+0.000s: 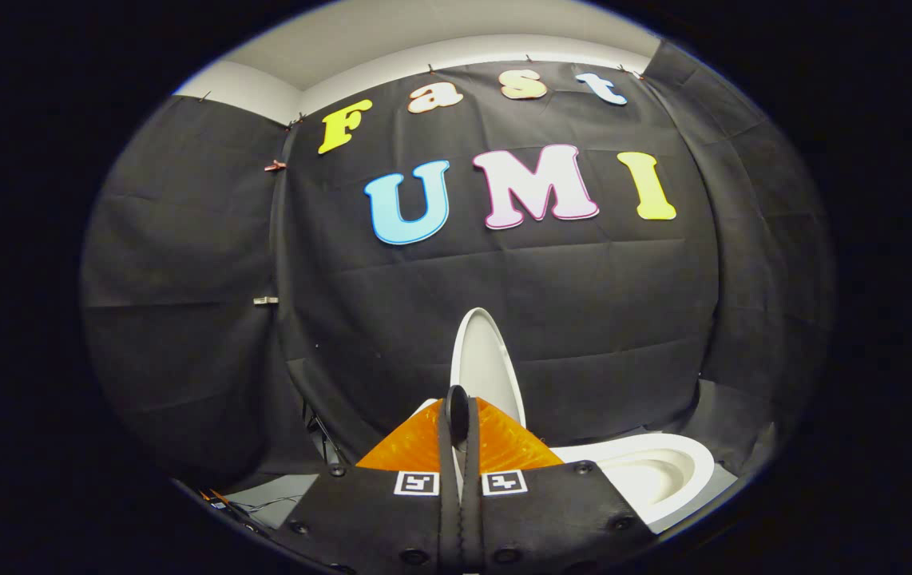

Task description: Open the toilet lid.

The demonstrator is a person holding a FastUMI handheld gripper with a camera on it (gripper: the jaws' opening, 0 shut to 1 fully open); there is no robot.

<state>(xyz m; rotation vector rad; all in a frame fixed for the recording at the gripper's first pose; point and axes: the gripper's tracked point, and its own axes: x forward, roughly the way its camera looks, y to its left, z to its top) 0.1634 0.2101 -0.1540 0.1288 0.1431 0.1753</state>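
Toilet lid (485,363), white and oval, stands raised nearly upright, seen almost edge-on, rising just beyond the fingertips of the gripper (457,411). Its lower part is hidden behind the gripper's fingers, so where it joins the bowl cannot be made out. To the right of the fingers and lower lies the white toilet seat (664,471), its oval ring open to view with the shaded hollow of the bowl inside it; the lid stands at the seat's far-left end.

The gripper's two fingers lie pressed together, running side by side up to one rounded tip with no gap and nothing between them. The tip lies over the lid's lower part, but whether it touches the lid cannot be told. Small square markers (417,482) sit on the gripper body at either side of the fingers, with ridged translucent panels (416,447) slanting away behind them.

Black cloth (584,319) hangs behind the toilet as the booth's wall, creased and pinned along its top edge under a pale ceiling (424,32). Low to the left of the gripper, a grey floor patch (280,493) carries some thin cables (264,505).
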